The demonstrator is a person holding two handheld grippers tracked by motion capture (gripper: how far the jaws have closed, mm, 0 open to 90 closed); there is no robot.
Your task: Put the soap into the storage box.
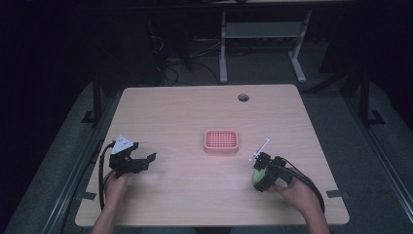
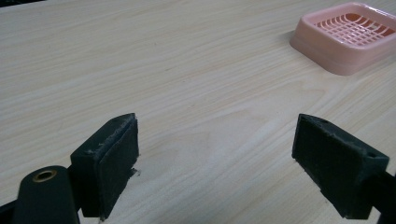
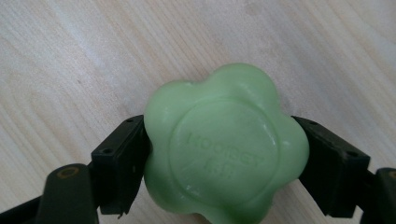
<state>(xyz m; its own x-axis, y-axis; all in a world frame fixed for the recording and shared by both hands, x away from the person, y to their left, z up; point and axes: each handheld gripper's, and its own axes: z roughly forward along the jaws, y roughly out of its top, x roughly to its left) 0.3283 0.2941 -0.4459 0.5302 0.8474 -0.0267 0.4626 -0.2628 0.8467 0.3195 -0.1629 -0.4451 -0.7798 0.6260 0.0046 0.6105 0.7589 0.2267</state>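
My right gripper [image 3: 224, 154] clamps the green soap [image 3: 224, 144] by its sides, ready for the pink dish [image 1: 221, 141]. My left gripper [image 2: 215, 154] rests unclenched, holding nothing.

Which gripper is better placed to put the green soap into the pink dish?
Right: the right gripper already clamps the green soap near the pink dish. The left gripper is open.

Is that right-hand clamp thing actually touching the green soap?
Touching. In the right gripper view, both black jaws of the right gripper press against opposite sides of the green flower-shaped soap, with no gap.
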